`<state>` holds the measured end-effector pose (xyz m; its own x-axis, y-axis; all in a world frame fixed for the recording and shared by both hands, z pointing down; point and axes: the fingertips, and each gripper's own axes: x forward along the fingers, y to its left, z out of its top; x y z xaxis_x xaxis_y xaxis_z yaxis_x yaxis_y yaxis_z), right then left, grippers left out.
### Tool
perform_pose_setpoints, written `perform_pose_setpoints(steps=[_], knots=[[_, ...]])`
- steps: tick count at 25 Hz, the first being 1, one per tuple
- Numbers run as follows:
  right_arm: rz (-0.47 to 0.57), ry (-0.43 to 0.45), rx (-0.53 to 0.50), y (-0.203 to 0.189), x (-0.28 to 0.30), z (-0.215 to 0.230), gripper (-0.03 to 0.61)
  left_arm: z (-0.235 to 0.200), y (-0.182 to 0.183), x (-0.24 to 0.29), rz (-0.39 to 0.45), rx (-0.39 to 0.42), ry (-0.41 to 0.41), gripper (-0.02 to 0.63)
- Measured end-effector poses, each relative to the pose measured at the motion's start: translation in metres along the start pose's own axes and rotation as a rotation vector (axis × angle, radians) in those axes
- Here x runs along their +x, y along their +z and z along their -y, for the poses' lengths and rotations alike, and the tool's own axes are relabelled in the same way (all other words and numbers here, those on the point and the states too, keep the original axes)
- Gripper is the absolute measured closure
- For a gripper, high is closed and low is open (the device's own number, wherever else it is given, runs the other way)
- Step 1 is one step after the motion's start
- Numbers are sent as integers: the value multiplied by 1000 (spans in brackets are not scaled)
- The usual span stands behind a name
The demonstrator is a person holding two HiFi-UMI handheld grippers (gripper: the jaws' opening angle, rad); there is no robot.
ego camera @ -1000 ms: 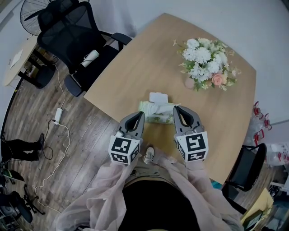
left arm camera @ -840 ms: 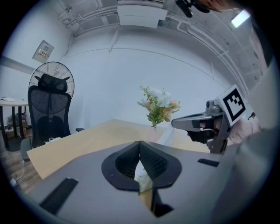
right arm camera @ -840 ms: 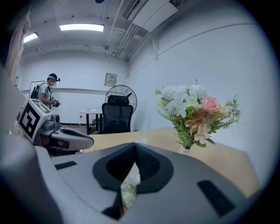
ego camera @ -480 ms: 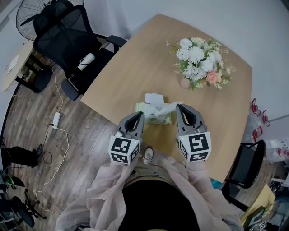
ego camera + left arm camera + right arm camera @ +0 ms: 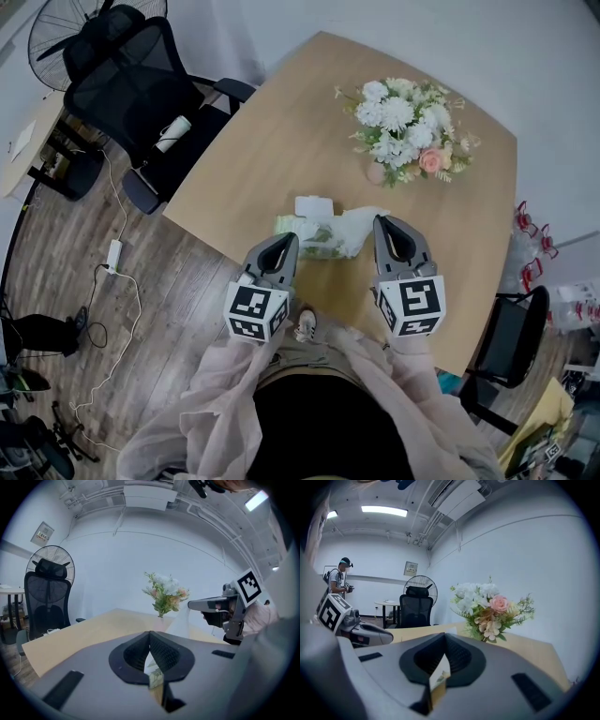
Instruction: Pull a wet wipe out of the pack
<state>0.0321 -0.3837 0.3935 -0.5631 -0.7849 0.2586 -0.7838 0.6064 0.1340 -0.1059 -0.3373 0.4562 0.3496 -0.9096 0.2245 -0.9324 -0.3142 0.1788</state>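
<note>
You are partway through the pull. Your right hand-held gripper (image 5: 392, 225) is clenched on the wet wipe (image 5: 359, 225), a thin, crumpled white sheet drawn up out of the pack (image 5: 314, 236). Its lower end sits in the opening, so it is not yet free. Your left hand-held gripper (image 5: 284, 246) looks clamped on the pack's near-left edge. The pack is a soft, flat, green-printed film pouch with its stiff white lid (image 5: 314, 204) flipped open, lying on the smooth wooden counter (image 5: 281, 141).
</note>
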Motion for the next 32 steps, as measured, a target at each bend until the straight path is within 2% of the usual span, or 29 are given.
perform_pose_setpoints(steps=[9,14,18,24,32], knots=[[5,-104,26,-5,-18,31,569,7,1,5,3,4,-23,601],[-14,-175,21,-19,-27,46,569,7,1,8,3,4,-25,601],[-26,-215,60,-34,-31,51,569,5,3,8,4,5,-22,601],[-28,-219,115,-50,-31,50,569,2,8,12,13,11,-11,601],[-24,-215,132,-54,-33,50,571,1,10,14,12,21,-7,601]])
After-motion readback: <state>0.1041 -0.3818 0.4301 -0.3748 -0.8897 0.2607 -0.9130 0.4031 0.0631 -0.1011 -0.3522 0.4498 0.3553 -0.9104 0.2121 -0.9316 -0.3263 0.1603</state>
